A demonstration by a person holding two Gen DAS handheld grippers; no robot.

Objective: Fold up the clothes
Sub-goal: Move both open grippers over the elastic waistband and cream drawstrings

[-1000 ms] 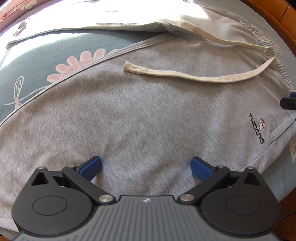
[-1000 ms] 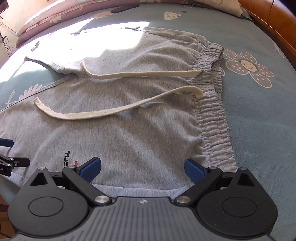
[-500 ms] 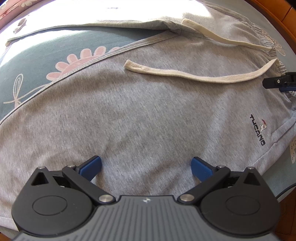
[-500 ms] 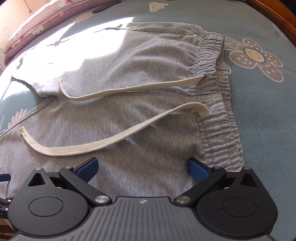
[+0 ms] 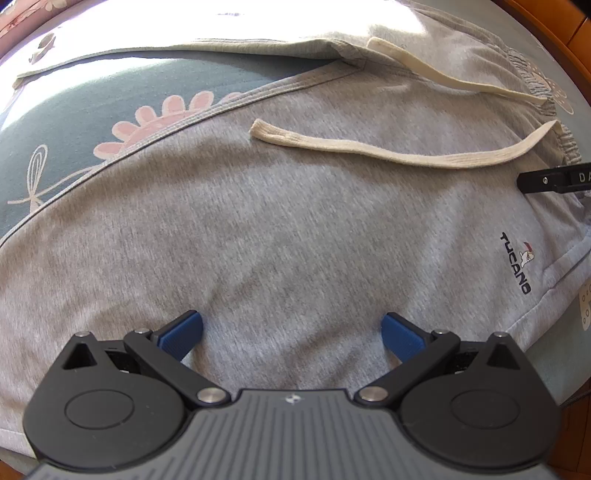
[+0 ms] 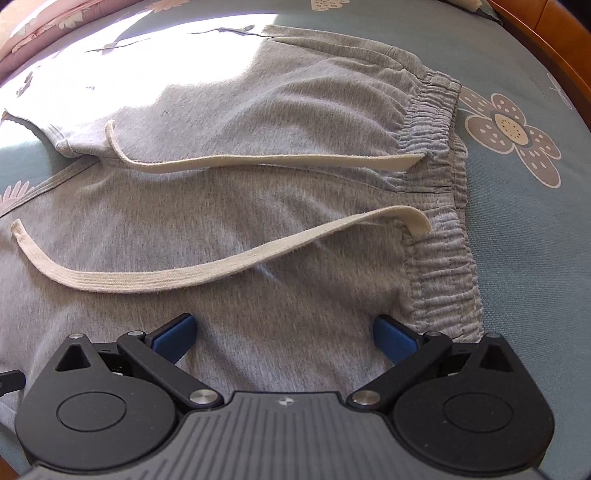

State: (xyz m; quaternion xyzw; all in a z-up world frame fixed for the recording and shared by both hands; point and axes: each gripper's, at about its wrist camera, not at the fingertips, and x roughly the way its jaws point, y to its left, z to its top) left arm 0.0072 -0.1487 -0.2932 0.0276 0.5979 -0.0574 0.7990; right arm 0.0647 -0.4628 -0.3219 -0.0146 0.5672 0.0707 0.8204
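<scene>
Grey shorts (image 5: 280, 221) lie spread flat on a bed, with a TUCANO logo (image 5: 517, 266) near one hip. Two cream drawstrings (image 6: 207, 269) trail from the elastic waistband (image 6: 443, 258) across the fabric. My left gripper (image 5: 291, 328) hovers open over the near leg panel, nothing between its blue pads. My right gripper (image 6: 284, 328) is open too, low over the fabric just short of the waistband's near end. A black part of the right gripper (image 5: 554, 181) shows at the left wrist view's right edge.
The bed has a blue-grey sheet (image 6: 524, 229) printed with flowers, pink ones (image 5: 159, 122) between the two legs. A wooden bed frame (image 6: 554, 40) runs along the right side. Strong sunlight falls on the far leg (image 6: 155, 70). A pink pillow edge (image 6: 55, 26) lies at the far left.
The right gripper has moved forward over the shorts toward the waistband and drawstrings. In the left wrist view its black tip has risen along the right edge. The left gripper barely shifted.
</scene>
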